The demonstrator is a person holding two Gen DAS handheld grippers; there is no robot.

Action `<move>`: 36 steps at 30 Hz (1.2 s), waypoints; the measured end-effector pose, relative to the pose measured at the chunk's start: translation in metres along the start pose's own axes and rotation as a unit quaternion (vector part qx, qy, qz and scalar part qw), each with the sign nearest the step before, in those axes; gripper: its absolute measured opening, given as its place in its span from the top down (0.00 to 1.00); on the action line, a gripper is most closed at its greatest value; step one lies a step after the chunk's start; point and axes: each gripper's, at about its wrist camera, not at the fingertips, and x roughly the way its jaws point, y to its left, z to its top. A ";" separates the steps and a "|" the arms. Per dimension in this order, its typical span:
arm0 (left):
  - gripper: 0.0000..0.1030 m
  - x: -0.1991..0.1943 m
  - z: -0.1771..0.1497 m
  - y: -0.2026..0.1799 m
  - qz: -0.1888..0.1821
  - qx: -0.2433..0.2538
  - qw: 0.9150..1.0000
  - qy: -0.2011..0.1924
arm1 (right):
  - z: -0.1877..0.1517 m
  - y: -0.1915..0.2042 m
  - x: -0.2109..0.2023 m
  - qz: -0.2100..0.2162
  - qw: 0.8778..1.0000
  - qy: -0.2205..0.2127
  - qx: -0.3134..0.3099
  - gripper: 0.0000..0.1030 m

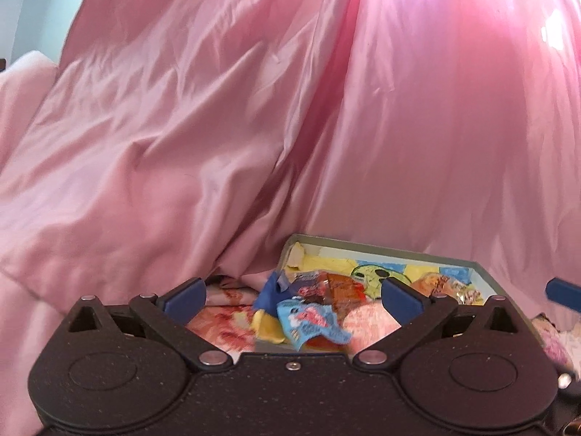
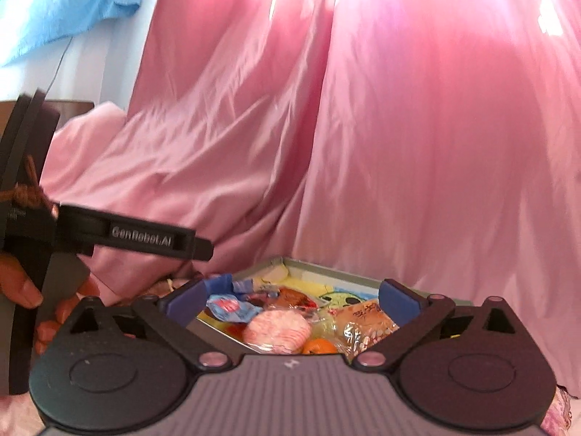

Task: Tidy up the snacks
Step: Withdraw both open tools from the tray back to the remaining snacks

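A shallow grey box [image 1: 381, 249] with a cartoon-printed bottom holds several snacks: a light blue packet [image 1: 312, 319], a dark blue wrapper [image 1: 270, 292], a brown packet [image 1: 339, 285] and a pink round snack [image 1: 366, 323]. My left gripper [image 1: 292, 294] is open and empty, just in front of and above the box. In the right wrist view the box [image 2: 326, 270] holds the pink round snack [image 2: 277, 328], a blue packet [image 2: 227, 307], an orange fruit [image 2: 319, 347] and a clear bag of biscuits [image 2: 363, 323]. My right gripper [image 2: 290, 298] is open and empty above it.
Pink satin fabric [image 1: 254, 109] drapes behind and around the box. The left gripper's body and the hand holding it [image 2: 72, 232] show at the left of the right wrist view. A blue cloth [image 2: 65, 3] hangs at the upper left.
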 end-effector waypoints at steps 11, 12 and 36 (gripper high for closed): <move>0.01 -0.070 -0.037 0.016 0.008 -0.016 1.000 -0.004 | -0.007 0.020 -0.064 0.000 0.999 -0.039 0.006 0.00; 0.01 -0.075 -0.040 0.017 0.009 -0.018 1.000 0.000 | -0.009 0.022 -0.070 -0.001 0.999 -0.040 0.006 0.00; 0.01 -0.137 -0.153 0.046 0.042 -0.009 0.996 0.076 | -0.096 0.058 -0.131 -0.023 0.997 0.072 0.010 0.00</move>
